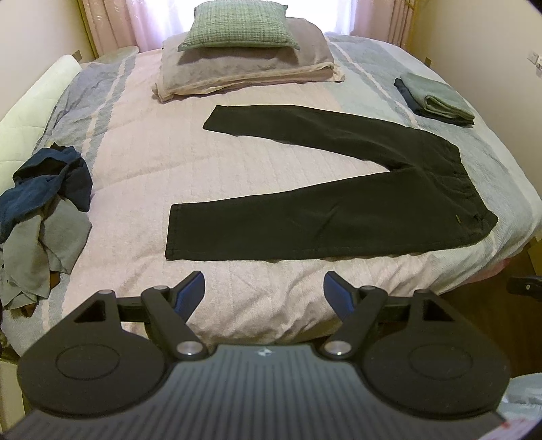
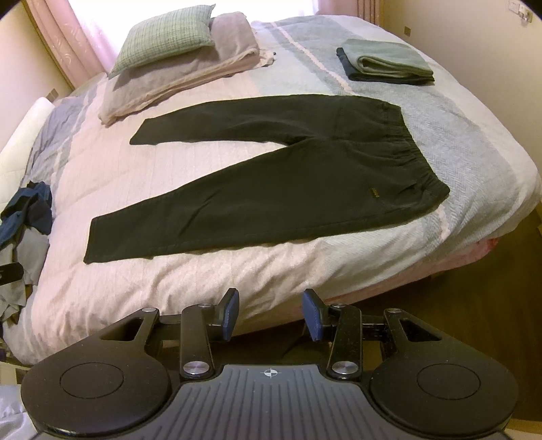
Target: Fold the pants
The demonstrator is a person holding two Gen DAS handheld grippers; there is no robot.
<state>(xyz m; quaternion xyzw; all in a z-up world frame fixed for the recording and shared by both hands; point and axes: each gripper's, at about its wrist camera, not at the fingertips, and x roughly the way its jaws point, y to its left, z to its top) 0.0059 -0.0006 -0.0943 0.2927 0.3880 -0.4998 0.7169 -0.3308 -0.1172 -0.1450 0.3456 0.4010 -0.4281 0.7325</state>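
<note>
Black pants [image 1: 338, 189] lie flat on the bed with both legs spread in a V toward the left and the waistband at the right. In the right wrist view the same pants [image 2: 271, 189] show an elastic waistband near the bed's right side. My left gripper [image 1: 264, 287] hovers open above the bedspread, just short of the near leg's hem, with nothing between its blue pads. My right gripper [image 2: 271, 313] hangs open over the bed's front edge, also empty, well short of the pants.
A green cushion [image 1: 238, 23] rests on a folded grey blanket [image 1: 244, 67] at the head of the bed. Folded clothes [image 1: 435, 98] sit at the far right. A heap of blue and grey garments [image 1: 44, 210] lies at the left. The wooden floor [image 2: 474, 304] is right of the bed.
</note>
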